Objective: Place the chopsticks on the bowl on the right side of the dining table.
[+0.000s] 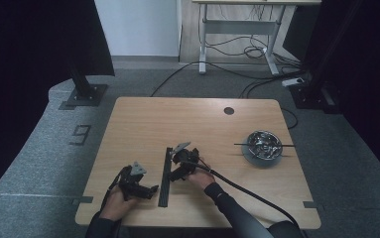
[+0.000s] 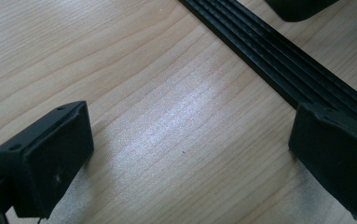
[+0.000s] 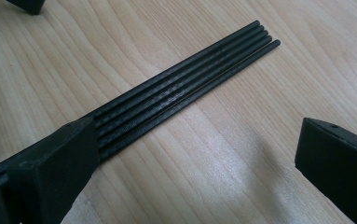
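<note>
- The bundle of black rods (image 1: 165, 176) lay flat on the wooden counter (image 1: 148, 119), side by side and touching, running from about 12 o'clock to 6 o'clock between the two hands in the high view.
- The left gripper (image 1: 145, 191) sat just at 9 o'clock of the rods with its fingers (image 2: 45, 158) spread wide and holding nothing; the right gripper (image 1: 176, 159) sat just at 3 o'clock of them, its fingers (image 3: 50, 172) likewise apart and empty.
- Risk, as I judge it: the rods were thin, smooth and round, so a finger closing on them from one side could roll them apart or pinch only one or two and leave the rest behind.
- A second risk: one finger of each gripper hung over or against the rods, so a careless shift of either hand could push the row askew toward the counter's near edge.
- The right gripper view showed the rods' far ends (image 3: 264, 35), nearly flush with one standing slightly proud; the high view was too coarse for that.
- The left gripper view showed the grooves between the rods (image 2: 278, 60) up close.
- The high view alone took in the metal bowl (image 1: 264, 144) at 3 o'clock, well apart, with a thin dark stick across its rim.
</note>
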{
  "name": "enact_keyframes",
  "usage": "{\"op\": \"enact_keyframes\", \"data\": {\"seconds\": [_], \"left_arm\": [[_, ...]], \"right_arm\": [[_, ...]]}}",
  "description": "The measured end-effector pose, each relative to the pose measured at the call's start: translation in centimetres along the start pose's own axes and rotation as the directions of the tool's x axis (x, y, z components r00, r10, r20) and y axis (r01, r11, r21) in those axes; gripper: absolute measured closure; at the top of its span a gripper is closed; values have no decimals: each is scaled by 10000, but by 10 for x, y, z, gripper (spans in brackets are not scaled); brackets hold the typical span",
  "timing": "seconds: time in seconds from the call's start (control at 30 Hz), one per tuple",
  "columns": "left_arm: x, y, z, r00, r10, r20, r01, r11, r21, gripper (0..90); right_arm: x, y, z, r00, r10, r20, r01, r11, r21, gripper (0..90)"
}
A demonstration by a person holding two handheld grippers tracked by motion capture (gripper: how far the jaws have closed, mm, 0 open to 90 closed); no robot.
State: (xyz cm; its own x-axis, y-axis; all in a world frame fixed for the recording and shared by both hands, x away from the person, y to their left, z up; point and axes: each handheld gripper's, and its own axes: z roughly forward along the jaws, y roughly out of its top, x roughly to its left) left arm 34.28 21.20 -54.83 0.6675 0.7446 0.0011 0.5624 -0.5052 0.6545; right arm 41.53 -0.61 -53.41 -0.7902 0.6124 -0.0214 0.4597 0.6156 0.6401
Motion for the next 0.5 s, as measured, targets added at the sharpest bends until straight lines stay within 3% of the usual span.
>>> {"op": "enact_keyframes", "data": {"seconds": [0.5], "left_arm": [[0, 0, 0, 10000, 24, 1, -24, 10000, 19, 0]], "right_arm": [[3, 3, 11, 9997, -170, 167, 165, 9995, 284, 0]]}}
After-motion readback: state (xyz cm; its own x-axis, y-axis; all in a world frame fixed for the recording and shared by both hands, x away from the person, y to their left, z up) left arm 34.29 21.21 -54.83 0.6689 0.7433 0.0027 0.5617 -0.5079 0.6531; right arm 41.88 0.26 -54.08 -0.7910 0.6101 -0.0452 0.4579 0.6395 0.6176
